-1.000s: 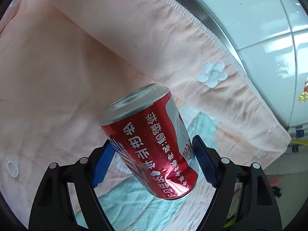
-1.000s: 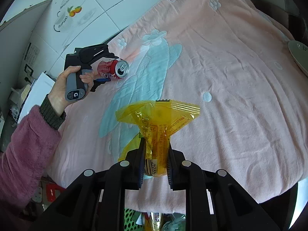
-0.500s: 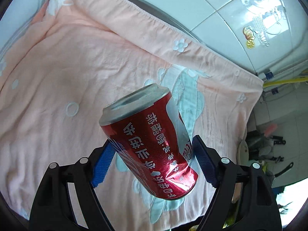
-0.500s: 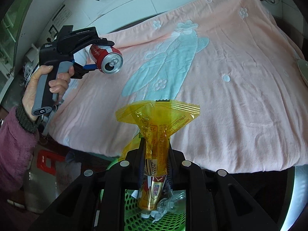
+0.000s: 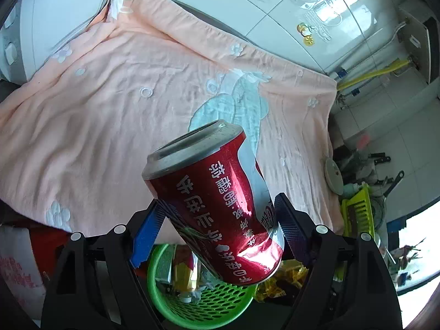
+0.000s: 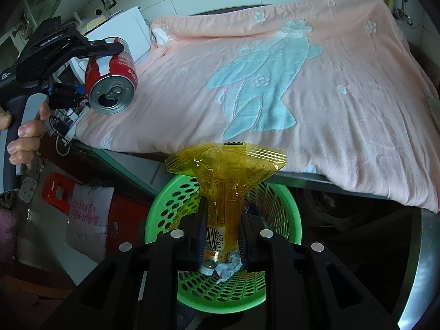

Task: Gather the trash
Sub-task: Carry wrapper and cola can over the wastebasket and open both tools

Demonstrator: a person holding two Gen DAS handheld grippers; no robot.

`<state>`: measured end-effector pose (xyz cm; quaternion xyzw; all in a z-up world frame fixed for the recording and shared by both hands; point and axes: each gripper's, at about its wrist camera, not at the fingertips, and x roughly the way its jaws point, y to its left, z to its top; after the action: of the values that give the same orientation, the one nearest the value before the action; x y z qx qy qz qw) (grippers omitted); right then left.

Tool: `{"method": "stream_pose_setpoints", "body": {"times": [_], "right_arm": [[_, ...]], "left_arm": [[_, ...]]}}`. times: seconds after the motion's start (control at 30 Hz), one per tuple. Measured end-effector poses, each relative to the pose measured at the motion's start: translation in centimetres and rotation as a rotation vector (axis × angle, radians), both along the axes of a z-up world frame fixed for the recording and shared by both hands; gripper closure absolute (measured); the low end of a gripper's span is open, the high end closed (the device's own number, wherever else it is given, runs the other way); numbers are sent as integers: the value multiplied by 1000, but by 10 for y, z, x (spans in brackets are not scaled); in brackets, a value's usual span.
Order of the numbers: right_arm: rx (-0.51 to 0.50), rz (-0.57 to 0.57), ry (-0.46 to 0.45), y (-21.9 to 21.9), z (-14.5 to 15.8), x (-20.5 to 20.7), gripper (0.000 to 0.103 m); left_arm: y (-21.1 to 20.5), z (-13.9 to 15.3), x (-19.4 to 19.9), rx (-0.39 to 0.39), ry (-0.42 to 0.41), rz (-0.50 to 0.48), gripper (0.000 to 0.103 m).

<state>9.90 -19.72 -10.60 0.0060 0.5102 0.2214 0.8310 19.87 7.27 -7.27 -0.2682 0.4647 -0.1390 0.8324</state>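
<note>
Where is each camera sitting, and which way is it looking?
Left wrist view: sits on the left tool, looking down past its dented red drink can at the pink flowered blanket and round green plastic basket; only tool fingers show.
Right wrist view: sits on the right tool, looking down past its crinkly yellow plastic wrapper into the basket; the person's hand shows.
Shared: can, blanket, basket.

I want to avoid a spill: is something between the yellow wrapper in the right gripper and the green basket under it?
Nothing visible: the yellow wrapper hangs straight above the green basket, whose open top holds only trash at the bottom.
</note>
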Motion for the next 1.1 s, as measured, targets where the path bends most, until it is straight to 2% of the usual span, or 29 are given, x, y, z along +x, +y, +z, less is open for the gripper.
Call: {"method": "stream_pose_setpoints", "body": {"times": [0.33, 0.73, 0.93, 1.03, 1.1], "right_arm": [[-97, 35, 12, 6, -19, -25, 83], [-194, 70, -14, 20, -28, -39, 83], [-203, 67, -14, 23, -30, -39, 83], [-211, 69, -25, 25, -30, -39, 75], [-211, 68, -31, 26, -30, -40, 64]], "left_arm": [[-21, -7, -68, 73, -47, -81, 25], [-36, -26, -108, 182, -72, -113, 26], [-34, -29, -121, 200, -77, -108, 26], [-37, -29, -126, 218, -84, -121, 26], [-40, -29, -128, 222, -85, -133, 26]]}}
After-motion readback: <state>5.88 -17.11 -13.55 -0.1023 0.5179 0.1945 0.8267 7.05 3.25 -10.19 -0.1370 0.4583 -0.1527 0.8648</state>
